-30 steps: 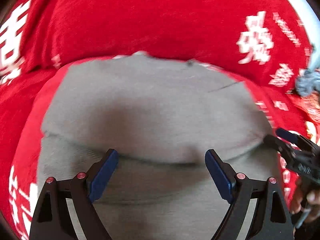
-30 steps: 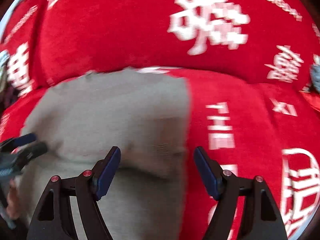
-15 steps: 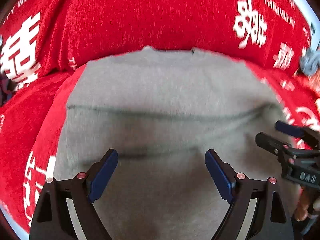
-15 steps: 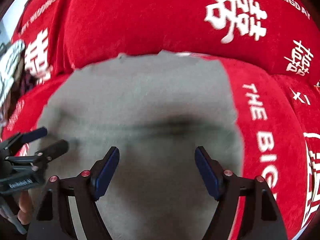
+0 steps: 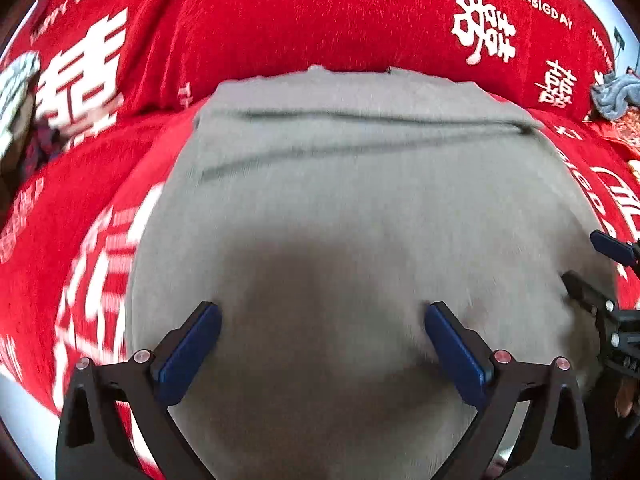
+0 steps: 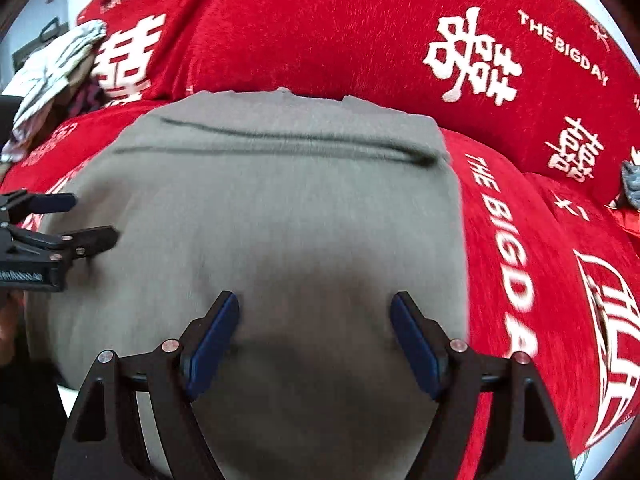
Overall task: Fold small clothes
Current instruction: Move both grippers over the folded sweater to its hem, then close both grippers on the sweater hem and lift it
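Observation:
A grey garment (image 5: 360, 208) lies flat on a red sofa cover, with a folded edge across its far side; it also shows in the right wrist view (image 6: 280, 208). My left gripper (image 5: 320, 320) is open and empty above the garment's near part. My right gripper (image 6: 314, 312) is open and empty above the garment's near right part. The right gripper also shows at the right edge of the left wrist view (image 5: 600, 264). The left gripper also shows at the left edge of the right wrist view (image 6: 84, 220).
The red sofa cover (image 5: 280, 16) with white lettering rises into a backrest behind the garment. A grey-blue cloth (image 5: 616, 96) lies at the far right. A white patterned cloth (image 6: 56, 68) lies at the far left.
Both grippers have pulled back toward the near side and up. More of the grey garment now shows, and its folded edge lies farther away. Both stay open.

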A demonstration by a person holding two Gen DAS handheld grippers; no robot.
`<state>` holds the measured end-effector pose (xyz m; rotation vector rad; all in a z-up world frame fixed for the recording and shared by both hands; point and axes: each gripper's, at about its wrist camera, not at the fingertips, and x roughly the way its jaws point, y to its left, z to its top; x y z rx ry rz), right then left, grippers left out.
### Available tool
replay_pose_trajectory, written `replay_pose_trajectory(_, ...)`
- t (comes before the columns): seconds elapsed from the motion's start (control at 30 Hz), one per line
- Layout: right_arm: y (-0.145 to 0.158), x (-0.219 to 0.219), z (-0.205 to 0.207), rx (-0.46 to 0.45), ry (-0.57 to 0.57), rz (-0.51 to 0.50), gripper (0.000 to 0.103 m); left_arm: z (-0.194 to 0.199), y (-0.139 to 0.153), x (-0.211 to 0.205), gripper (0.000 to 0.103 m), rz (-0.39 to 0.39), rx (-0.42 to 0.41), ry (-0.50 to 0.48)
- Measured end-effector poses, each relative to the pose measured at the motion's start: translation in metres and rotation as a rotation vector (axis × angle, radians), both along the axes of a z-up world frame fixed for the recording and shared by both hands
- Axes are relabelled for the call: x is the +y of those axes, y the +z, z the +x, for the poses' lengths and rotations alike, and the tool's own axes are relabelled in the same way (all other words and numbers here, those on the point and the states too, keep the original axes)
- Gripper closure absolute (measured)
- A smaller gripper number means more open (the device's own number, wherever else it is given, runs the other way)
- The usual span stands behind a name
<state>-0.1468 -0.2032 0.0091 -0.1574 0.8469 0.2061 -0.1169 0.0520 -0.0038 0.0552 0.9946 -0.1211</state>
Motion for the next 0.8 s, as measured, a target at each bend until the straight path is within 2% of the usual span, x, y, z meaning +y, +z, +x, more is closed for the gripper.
replay_pose_trajectory(0.07,0.003,0.004,-0.008,0.053,-0.028,-0.031,0.022,-0.017,0.006,0.003,0.001,-0.029,0.004,0.004)
replay_pose_trajectory(0.13,0.02,0.022,-0.014,0.028,0.009,-0.03,0.022,-0.026,0.014,-0.003,0.001,-0.048,-0.028,-0.018)
replay_pose_trajectory(0.23,0.034,0.057,-0.016,-0.01,0.14,-0.021,0.022,-0.028,0.015,-0.024,0.001,0.022,-0.071,-0.053)
replay_pose_trajectory(0.3,0.025,0.07,-0.011,0.026,0.156,-0.064,0.022,-0.02,-0.001,-0.033,0.001,0.114,-0.029,-0.032)
replay_pose_trajectory(0.33,0.017,0.072,-0.008,0.06,0.15,-0.086,0.022,-0.019,-0.006,-0.03,0.0,0.117,-0.016,-0.026)
replay_pose_trajectory(0.4,0.015,0.061,-0.013,0.05,0.153,-0.044,0.022,-0.022,-0.006,-0.013,0.0,0.036,0.015,-0.001)
replay_pose_trajectory(0.57,0.005,0.029,-0.039,0.046,0.151,-0.087,0.021,-0.042,-0.009,0.011,0.0,0.027,0.046,0.042)
replay_pose_trajectory(0.63,0.006,0.02,-0.047,0.066,0.133,-0.102,0.02,-0.052,-0.003,0.019,0.0,0.014,0.031,0.073)
replay_pose_trajectory(0.73,0.017,0.0,-0.057,0.054,0.031,-0.106,0.02,-0.066,0.012,0.051,0.0,-0.034,-0.035,0.168)
replay_pose_trajectory(0.8,0.021,-0.019,-0.059,0.063,-0.029,-0.066,0.02,-0.067,0.007,0.076,0.0,-0.067,0.003,0.242)
